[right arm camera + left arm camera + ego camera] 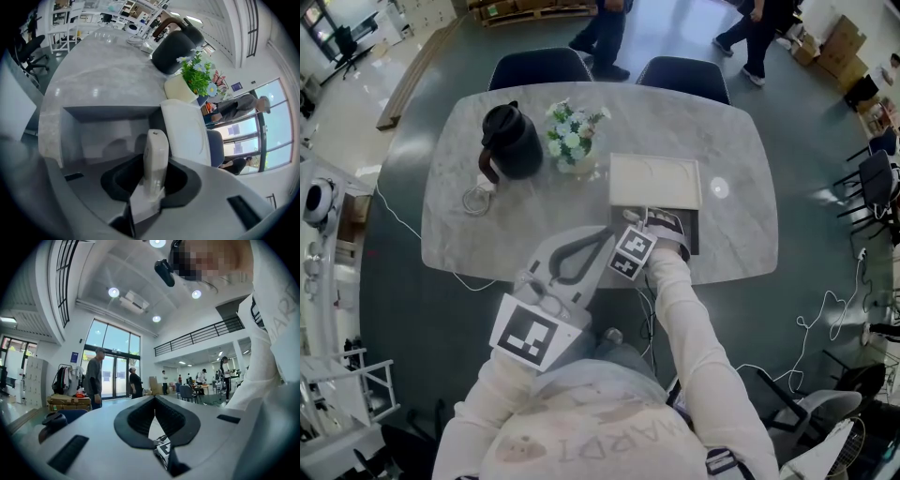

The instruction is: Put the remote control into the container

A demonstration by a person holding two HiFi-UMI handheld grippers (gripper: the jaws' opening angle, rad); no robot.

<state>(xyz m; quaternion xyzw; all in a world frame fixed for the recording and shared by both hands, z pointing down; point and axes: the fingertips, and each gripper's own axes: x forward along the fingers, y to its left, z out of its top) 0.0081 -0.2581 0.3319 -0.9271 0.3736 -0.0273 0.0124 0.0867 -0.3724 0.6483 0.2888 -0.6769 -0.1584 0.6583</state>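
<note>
The right gripper (649, 221) is tipped down over the near edge of the counter (741, 169), right at the container (691, 234). In the right gripper view, the right gripper (154, 168) has its fingers pinching the remote control (155, 154). They grip the white remote by its lower end, one on each flank. The remote's free end juts out ahead of them, against the open grey interior of the container (103, 129). Whether that tip touches the box floor can't be told from here.

The container's white lid (656, 181) is off and lies flat at the box's far side. It shows as a pale slab (187, 133) just right of the remote in the right gripper view.

The left gripper (598, 240) hangs off the near side of the counter, just left of the right one, with its marker cube down by the person's chest. In the left gripper view, the left gripper (154, 398) points level into the room. Its dark fingers are pressed together at the tips, with nothing caught between them.

Further back on the counter stand a black jug (511, 141) and a pot of flowers (574, 131) side by side. A white cable (478, 199) loops near the jug's foot. Two dark chairs (539, 67) sit tucked in at the far side.
</note>
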